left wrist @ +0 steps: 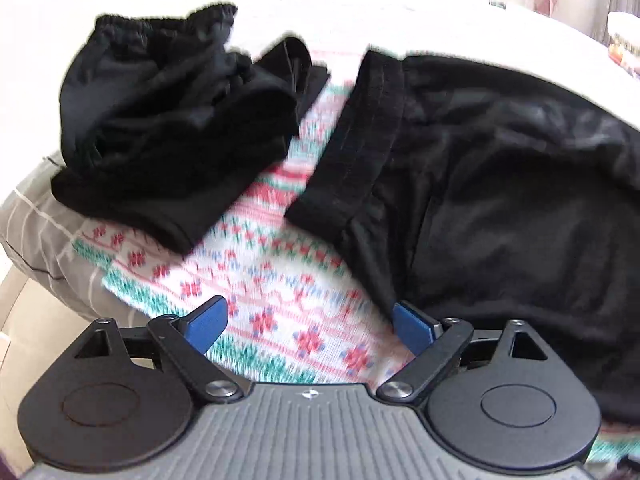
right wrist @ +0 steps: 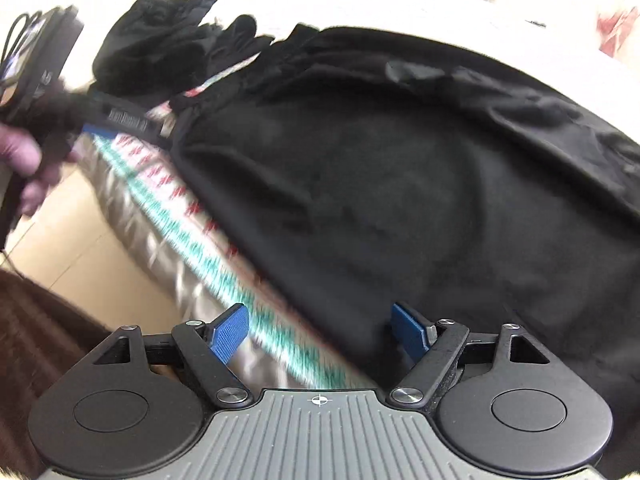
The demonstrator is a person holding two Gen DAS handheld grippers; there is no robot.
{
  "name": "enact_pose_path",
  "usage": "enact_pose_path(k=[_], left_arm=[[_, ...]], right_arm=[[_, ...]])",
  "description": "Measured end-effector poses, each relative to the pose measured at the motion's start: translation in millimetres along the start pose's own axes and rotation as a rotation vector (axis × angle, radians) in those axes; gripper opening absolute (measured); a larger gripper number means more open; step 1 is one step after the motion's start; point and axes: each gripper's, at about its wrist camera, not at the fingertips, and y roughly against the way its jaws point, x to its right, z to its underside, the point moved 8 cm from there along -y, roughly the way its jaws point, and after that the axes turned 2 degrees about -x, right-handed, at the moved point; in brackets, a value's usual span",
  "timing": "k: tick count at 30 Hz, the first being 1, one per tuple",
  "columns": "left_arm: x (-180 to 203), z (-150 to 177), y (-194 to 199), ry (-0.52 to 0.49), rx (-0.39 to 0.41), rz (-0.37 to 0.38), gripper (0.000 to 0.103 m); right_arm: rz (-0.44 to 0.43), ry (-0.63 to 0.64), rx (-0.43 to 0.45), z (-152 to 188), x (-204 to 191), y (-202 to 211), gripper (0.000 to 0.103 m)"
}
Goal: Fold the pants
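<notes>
From the left wrist view, the left gripper (left wrist: 310, 326) tilts steeply down toward the bed, its two blue pads (left wrist: 208, 322) standing wide apart with nothing between them. Below the gap lies a knitted blanket (left wrist: 248, 264) patterned in red, green and white. The right-hand pad sits just at the edge of the black pants (left wrist: 500, 184), which spread over the right half of the view; whether it touches the cloth cannot be told. A ribbed band of the pants (left wrist: 360, 136) runs diagonally from the upper middle toward the gripper. A second, crumpled heap of black clothes (left wrist: 172, 120) with an elastic waistband lies on the left, apart from the pants, with the blanket showing between them. A grey striped pillow (left wrist: 44, 232) pokes out at the left edge under the heap. From the right wrist view, blurred by motion, the right gripper (right wrist: 320, 332) also points steeply down, its blue pads (right wrist: 228, 332) spread wide and holding nothing. The left pad hangs over the blanket's (right wrist: 192, 236) green edge, the right one over the black pants (right wrist: 400, 184), which fill most of the picture. At the far left the person's hand (right wrist: 28, 164) grips the handle of the left gripper (right wrist: 128, 124), which reaches toward the edge of the pants; its jaws cannot be made out from here. The heap of black clothes (right wrist: 160, 36) lies beyond it, at the top left.
</notes>
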Motion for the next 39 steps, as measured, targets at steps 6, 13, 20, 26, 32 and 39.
enact_pose_path(k=[6,13,20,26,32,39], left_arm=[[24,-30,29,0.061,0.114,0.099,0.103],[88,-52,37,0.030,0.130,0.245,0.103],[151,-66,30,-0.014,0.110,0.285,0.103],[182,-79,28,0.058,0.053,0.347,0.103],[205,-96,22,0.081,0.049,0.323,0.103],[219,-111,-3,0.102,0.017,0.282,0.103]], right_arm=[[0.123,-0.030,0.055,-6,47,34,0.082],[0.220,-0.160,0.086,-10,122,48,0.085],[0.263,-0.291,0.084,-25,182,42,0.085],[0.299,-0.300,0.071,-50,217,31,0.086],[0.334,-0.240,0.063,-79,238,14,0.090],[0.368,-0.170,0.055,-114,260,-17,0.093]])
